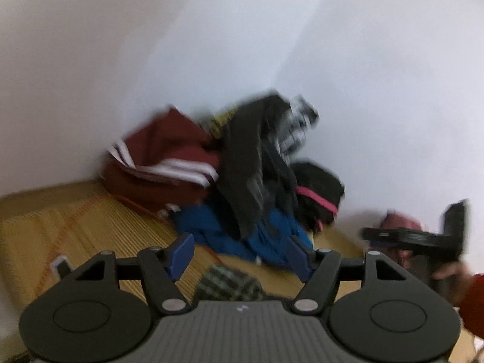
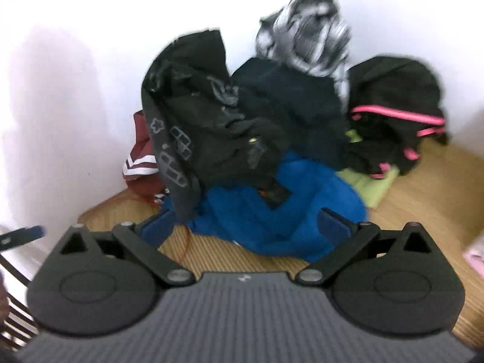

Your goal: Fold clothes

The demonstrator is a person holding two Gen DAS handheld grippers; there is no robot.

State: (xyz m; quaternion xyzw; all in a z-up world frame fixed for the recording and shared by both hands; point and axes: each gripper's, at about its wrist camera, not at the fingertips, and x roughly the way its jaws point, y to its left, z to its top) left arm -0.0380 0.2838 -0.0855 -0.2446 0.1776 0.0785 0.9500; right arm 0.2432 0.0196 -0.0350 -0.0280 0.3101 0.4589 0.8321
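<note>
A heap of clothes sits on the woven straw mat in the corner where two white walls meet. In the right wrist view, a blue fleece garment lies at the heap's front, a black printed shirt drapes over its left side, a maroon white-striped jacket lies behind at the left, a black-and-white patterned garment tops the back, and a black pink-trimmed garment rests at the right on a light green cloth

A home room: a heap of worn clothes lies on a woven straw mat, piled into the corner of plain white walls.
</note>
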